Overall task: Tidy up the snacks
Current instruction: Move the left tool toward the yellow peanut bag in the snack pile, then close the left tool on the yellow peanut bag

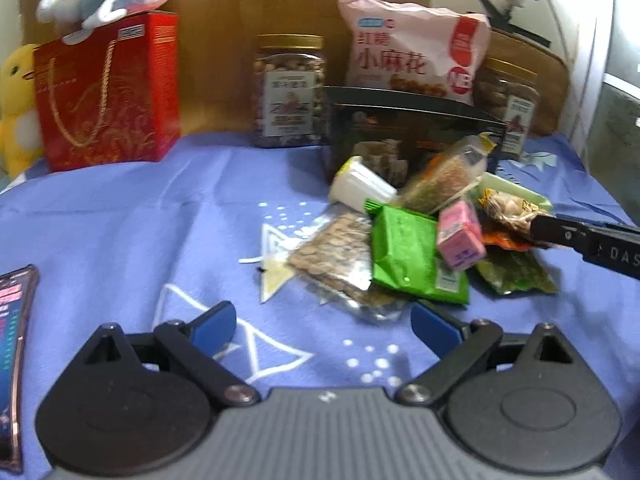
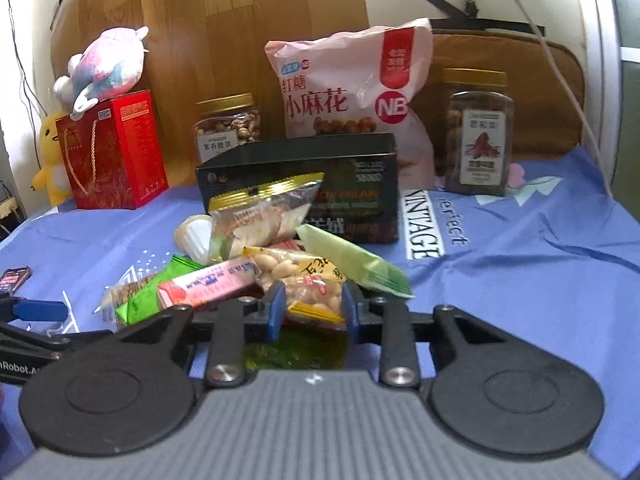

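While my right gripper (image 2: 311, 309) sits pinched on the clear crinkly packet of pale peanuts with the yellow label (image 2: 298, 280), blue pads pressing both sides of its near end, the job is simply not to lose it. The packet lies on top of the snack pile just ahead of me, its far end resting against the flat pale-green wrapper (image 2: 354, 260) to my right and the long pink bar packet (image 2: 208, 286) to my left. I'd say lift straight up first, slowly, so the neighbours slide off and don't get dragged along. The film is slippery and I only have the tail, so expect it to droop; keep the squeeze firm but don't crush the nuts. Beyond the pile stands the open dark rectangular box (image 2: 298, 168), which looks like the sensible home for it, and I need to clear its near wall before going over. My left gripper (image 1: 322, 320) hangs wide open and empty over the blue cloth on the counter (image 1: 120, 220), short of the bright green foil pouch (image 1: 404, 254), ready to steady the pile if anything shifts.
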